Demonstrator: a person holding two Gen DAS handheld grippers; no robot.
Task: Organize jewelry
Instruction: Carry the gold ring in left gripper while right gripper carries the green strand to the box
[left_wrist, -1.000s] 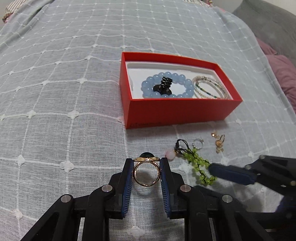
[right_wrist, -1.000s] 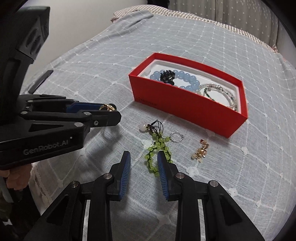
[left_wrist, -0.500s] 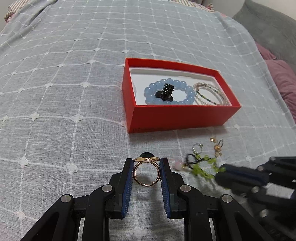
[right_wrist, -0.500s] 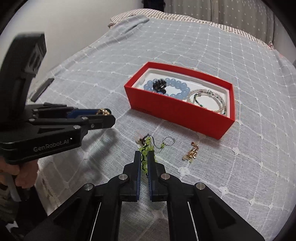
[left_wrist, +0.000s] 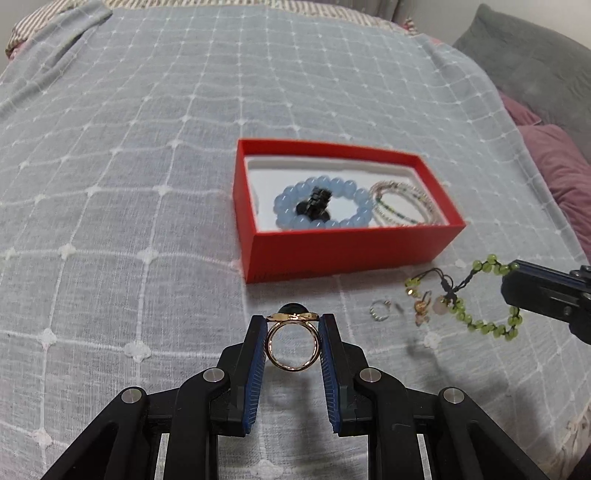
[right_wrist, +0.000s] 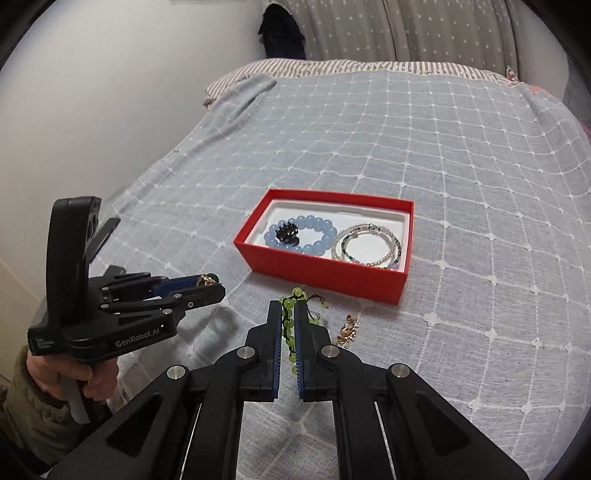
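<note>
My left gripper (left_wrist: 292, 325) is shut on a gold ring (left_wrist: 293, 344) with a dark green stone and holds it above the bedspread, in front of the red box (left_wrist: 343, 247). My right gripper (right_wrist: 289, 309) is shut on a green beaded bracelet (right_wrist: 289, 325) and holds it lifted off the bed; the bracelet also shows dangling in the left wrist view (left_wrist: 484, 302). The red box (right_wrist: 325, 275) holds a blue bead bracelet (left_wrist: 321, 203), a black hair clip (left_wrist: 314, 203) and a thin beaded bracelet (left_wrist: 402, 203).
A small silver ring (left_wrist: 380, 308) and a gold earring (left_wrist: 421, 308) lie on the grey checked bedspread (left_wrist: 147, 184) in front of the box. The earring shows in the right wrist view (right_wrist: 347, 330). Pink and grey pillows (left_wrist: 554, 155) lie at the right.
My right gripper closed on the green bracelet and lifted it off the bed. Both grippers rose and pulled back. The left gripper kept the ring.
</note>
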